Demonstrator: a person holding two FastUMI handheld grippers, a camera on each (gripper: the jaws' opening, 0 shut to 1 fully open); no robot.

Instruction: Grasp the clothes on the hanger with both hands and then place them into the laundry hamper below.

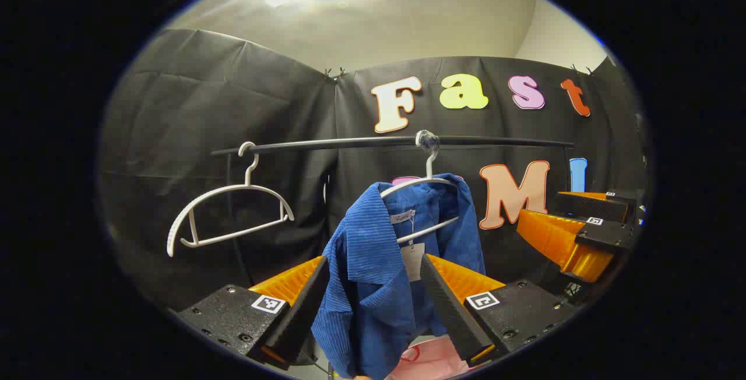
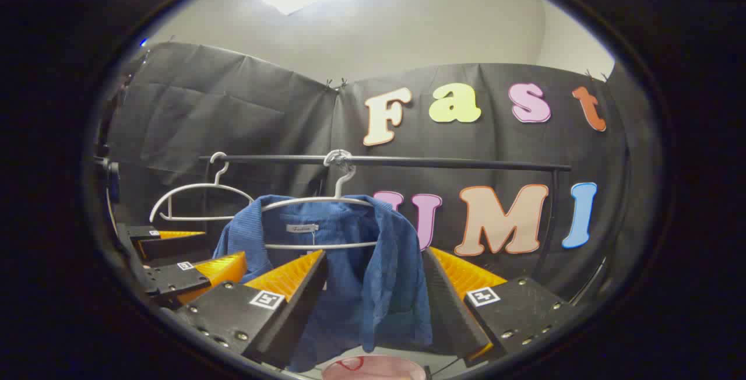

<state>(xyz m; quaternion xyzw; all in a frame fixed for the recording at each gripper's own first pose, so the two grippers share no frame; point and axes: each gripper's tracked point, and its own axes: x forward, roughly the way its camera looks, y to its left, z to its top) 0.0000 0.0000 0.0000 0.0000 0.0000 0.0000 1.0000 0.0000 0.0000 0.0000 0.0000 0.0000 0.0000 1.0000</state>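
- A black cloth wall backs the booth under a pale ceiling, and a dark rail (image 2: 408,161) runs across in front of the cloth.
- Two white hangers hook over the rail: an empty hanger (image 1: 227,211) toward the left, and a loaded hanger (image 2: 320,202) near the middle whose hook is wrapped at the rail.
- A blue corduroy shirt (image 1: 373,269) hangs on the loaded hanger, collar open, a paper tag dangling inside the neck.
- In the left gripper view the left tool (image 1: 373,295) stands with its fingers apart; the shirt's left shoulder and front panel hang in the gap between them. Whether either finger touches the cloth cannot be told.
- In the right gripper view the right tool (image 2: 376,292) is likewise spread wide, with the shirt's right half and lower hem hanging between its fingers; contact cannot be told here either.
- Each view also catches the other tool off to the side: the right one at the right edge of the left gripper view, the left one low at the left of the right gripper view.
- A pink laundry hamper (image 2: 376,366) sits below the shirt, its rim peeking up at the bottom of both views.
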